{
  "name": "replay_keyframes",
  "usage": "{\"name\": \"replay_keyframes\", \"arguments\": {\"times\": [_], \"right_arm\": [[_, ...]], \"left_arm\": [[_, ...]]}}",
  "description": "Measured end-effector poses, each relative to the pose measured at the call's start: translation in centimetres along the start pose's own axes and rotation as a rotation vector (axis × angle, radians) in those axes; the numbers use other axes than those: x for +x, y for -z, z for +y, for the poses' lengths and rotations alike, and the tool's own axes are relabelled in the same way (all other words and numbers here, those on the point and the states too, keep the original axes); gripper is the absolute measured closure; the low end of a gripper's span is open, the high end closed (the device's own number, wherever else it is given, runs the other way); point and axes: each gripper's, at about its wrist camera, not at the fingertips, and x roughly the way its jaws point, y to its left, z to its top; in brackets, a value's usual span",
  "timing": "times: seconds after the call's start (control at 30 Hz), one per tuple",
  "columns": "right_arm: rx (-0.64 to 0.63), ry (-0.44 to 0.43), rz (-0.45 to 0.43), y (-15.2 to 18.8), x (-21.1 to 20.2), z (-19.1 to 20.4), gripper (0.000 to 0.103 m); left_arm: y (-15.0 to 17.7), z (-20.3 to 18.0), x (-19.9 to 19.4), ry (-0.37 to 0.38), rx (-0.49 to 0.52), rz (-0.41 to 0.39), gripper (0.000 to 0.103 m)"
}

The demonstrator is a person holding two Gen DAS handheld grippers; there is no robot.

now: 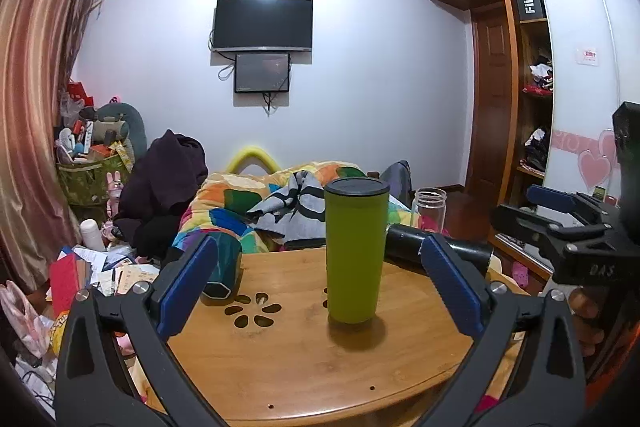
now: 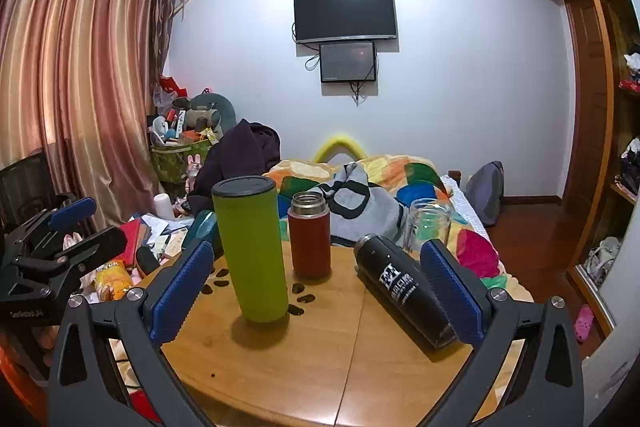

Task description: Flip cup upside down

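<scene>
On the round wooden table [image 1: 304, 367] stands the green cup [image 1: 356, 251], with its dark end on top and its narrow end on the wood. Behind it is a red flask [image 2: 310, 239], and to the right a black bottle [image 2: 404, 287] lies on its side. The left gripper [image 1: 316, 287] and the right gripper [image 2: 316, 291] are both spread wide, holding nothing, near the cup but not touching it.
</scene>
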Motion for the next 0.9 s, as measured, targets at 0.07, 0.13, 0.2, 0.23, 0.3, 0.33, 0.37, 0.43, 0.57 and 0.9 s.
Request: {"name": "replay_keyframes", "arguments": {"times": [0.07,0.13,0.2,0.23,0.3,0.33,0.37,0.43,0.57,0.9], "right_arm": [[-0.005,0.01,-0.01,0.2,-0.6,0.1,0.0],[-0.011,0.014,-0.016,0.4,-1.2,0.4,0.0],[-0.016,0.019,-0.023,0.6,-1.8,0.3,0.0],[-0.018,0.023,-0.028,0.7,-2.0,0.5,0.0],[-0.018,0.023,-0.033,0.8,-2.4,0.6,0.0],[-0.018,0.022,-0.034,0.9,-2.4,0.7,0.0],[-0.02,0.024,-0.036,0.9,-2.6,0.8,0.0],[-0.021,0.03,-0.039,1.0,-2.7,0.9,0.0],[-0.009,0.022,-0.036,1.1,-2.7,0.8,0.0],[0.014,0.019,-0.027,1.2,-2.2,0.5,0.0]], "left_arm": [[0.2,-0.4,-0.5,-0.009,0.005,-0.009,0.0],[0.4,-0.9,-0.9,-0.01,0.005,-0.015,0.0],[0.5,-1.2,-1.2,-0.014,0.005,-0.019,0.0],[0.5,-1.3,-1.3,-0.016,0.004,-0.022,0.0],[0.6,-1.4,-1.6,-0.022,0.002,-0.028,0.0],[0.7,-1.3,-1.6,-0.022,-0.002,-0.028,0.0],[0.7,-1.3,-1.7,-0.022,-0.005,-0.028,0.0],[0.8,-1.3,-1.8,-0.022,-0.012,-0.026,0.0],[0.9,-1.1,-1.7,-0.027,-0.023,-0.024,0.0],[1.2,-0.7,-1.6,-0.027,-0.035,-0.019,0.0]]}}
